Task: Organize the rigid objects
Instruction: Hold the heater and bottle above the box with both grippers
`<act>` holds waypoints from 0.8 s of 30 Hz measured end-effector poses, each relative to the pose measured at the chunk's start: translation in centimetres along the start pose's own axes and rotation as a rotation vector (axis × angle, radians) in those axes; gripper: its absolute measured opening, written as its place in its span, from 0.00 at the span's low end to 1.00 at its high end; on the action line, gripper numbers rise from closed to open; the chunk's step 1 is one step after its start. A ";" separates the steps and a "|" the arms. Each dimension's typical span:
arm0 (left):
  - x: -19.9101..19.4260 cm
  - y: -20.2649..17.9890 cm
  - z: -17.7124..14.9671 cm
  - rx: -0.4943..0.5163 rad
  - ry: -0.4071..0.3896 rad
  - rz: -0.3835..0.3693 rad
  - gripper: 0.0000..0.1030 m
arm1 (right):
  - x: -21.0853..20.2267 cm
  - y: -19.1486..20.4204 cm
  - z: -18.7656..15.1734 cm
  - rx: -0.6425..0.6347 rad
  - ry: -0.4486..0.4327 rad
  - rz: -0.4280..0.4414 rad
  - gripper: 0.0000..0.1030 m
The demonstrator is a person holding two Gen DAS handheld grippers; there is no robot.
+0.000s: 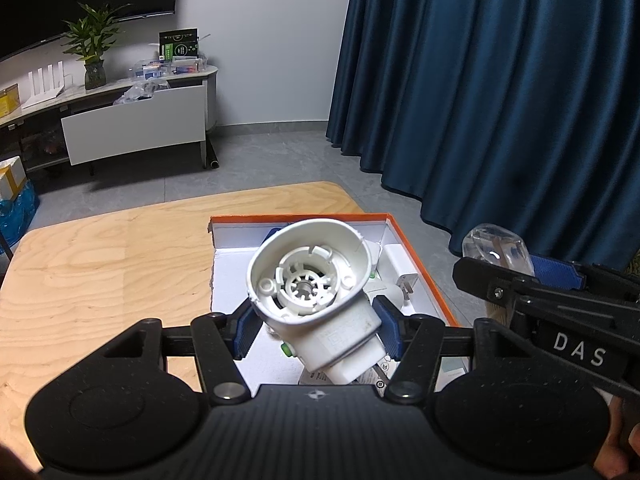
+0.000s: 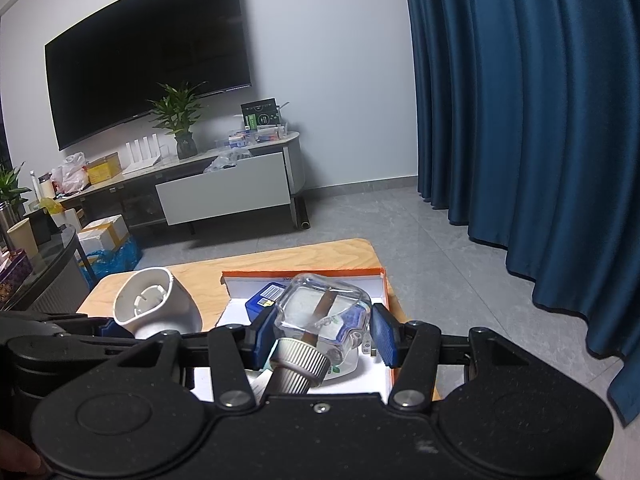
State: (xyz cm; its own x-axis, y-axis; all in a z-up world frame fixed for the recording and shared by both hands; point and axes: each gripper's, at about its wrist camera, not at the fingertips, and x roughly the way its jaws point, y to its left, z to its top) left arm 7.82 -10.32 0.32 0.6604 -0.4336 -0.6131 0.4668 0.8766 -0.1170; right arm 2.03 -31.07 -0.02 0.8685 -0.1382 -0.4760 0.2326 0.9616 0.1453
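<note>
left claw (image 1: 316, 330): I'm clamping the white plastic housing (image 1: 310, 276)
right claw (image 2: 320, 340): clamping the clear glass bottle (image 2: 324, 312)
done: orange-rimmed box (image 1: 416, 264) at tabletop's far-right corner part-filled
left: stow both

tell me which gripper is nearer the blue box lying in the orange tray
Right. The right gripper, holding the clear bottle, hangs just over the blue box; the left gripper sits further toward the tray's near left side.

Left hand-held gripper (image 1: 318, 326) and right hand-held gripper (image 2: 322, 334) both clamped.
</note>
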 end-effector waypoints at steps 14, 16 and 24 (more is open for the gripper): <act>0.3 0.0 0.0 -0.002 0.002 0.003 0.59 | 0.2 -0.1 0.2 0.000 0.000 0.000 0.60; 0.3 0.0 0.0 -0.001 0.002 0.003 0.59 | 0.2 0.0 0.2 0.000 -0.001 -0.002 0.60; 0.4 0.1 0.0 -0.004 0.002 0.005 0.59 | 0.3 -0.1 0.3 0.000 0.000 -0.002 0.60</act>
State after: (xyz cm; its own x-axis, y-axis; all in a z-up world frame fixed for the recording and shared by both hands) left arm 8.18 -10.43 0.07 0.6614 -0.4288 -0.6154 0.4611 0.8795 -0.1173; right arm 2.42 -31.28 0.10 0.8682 -0.1403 -0.4760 0.2343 0.9615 0.1440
